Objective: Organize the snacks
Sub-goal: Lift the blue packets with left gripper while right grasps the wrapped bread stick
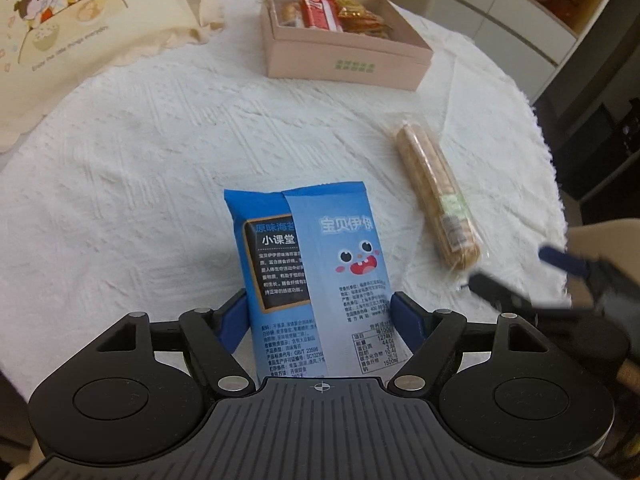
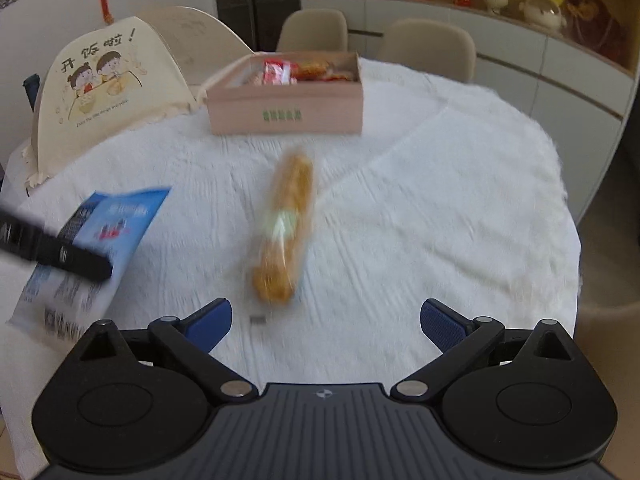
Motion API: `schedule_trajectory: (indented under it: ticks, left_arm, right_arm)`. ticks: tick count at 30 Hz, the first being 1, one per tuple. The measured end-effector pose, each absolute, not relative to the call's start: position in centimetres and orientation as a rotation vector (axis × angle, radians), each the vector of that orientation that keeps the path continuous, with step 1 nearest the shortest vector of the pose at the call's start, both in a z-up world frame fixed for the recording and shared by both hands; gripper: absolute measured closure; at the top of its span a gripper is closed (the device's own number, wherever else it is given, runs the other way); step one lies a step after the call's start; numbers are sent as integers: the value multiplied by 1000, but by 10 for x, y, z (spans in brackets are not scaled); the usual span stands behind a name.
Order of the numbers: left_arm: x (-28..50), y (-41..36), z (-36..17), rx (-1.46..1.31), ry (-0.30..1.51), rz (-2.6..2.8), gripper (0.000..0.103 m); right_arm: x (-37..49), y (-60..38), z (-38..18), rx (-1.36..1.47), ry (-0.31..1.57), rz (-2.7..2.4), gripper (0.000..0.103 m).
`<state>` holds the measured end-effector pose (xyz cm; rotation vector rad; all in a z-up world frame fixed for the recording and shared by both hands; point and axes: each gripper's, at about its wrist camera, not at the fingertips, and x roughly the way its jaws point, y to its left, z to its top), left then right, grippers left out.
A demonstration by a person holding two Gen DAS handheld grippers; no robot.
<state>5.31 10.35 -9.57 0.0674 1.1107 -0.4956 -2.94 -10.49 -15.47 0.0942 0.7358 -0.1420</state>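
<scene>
The left gripper (image 1: 320, 316) is closed on the blue snack packet (image 1: 308, 276), with its two blue pads pressed against the packet's long sides and the packet's far end pointing out over the table (image 1: 160, 160). In the right wrist view the same packet (image 2: 100, 232) appears at the left edge, crossed by a black finger of the left gripper; whether it rests on the cloth or is raised cannot be told. The right gripper (image 2: 326, 320) stands wide, its jaws well apart with nothing between them, and it is placed at the near edge of the table, just short of the clear-wrapped biscuit roll (image 2: 286, 232). That roll (image 1: 436, 200) lies flat on the white tablecloth (image 1: 200, 120) toward the right side of the table, its length running from the near edge toward the far edge. The pink box (image 1: 344, 52) sits near the far edge and contains a red packet (image 1: 320, 10) and orange-wrapped snacks (image 1: 360, 18). A cream cloth cover (image 1: 72, 20) printed with two cartoon children occupies the far left corner, beside the box.
</scene>
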Motion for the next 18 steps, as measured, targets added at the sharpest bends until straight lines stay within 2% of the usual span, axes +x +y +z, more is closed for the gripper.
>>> schedule_trajectory:
  ticks: [11, 14, 15, 16, 17, 18]
  left_arm:
    - [45, 112, -100, 80, 1126, -477, 23]
    - [43, 110, -104, 86, 1145, -491, 23]
    - [43, 108, -106, 83, 1151, -498, 23]
    - [42, 107, -108, 74, 1155, -510, 23]
    - [43, 106, -108, 59, 1154, -525, 22]
    - [43, 106, -106, 40, 1150, -541, 22]
  right_arm:
    - [41, -107, -156, 150, 777, -128, 3]
    - [69, -111, -163, 169, 808, -102, 15]
    - [79, -110, -166, 160, 824, -97, 23]
    - [86, -109, -169, 145, 841, -94, 39]
    - [90, -108, -172, 117, 855, -101, 45]
    - [90, -106, -170, 83, 853, -109, 59]
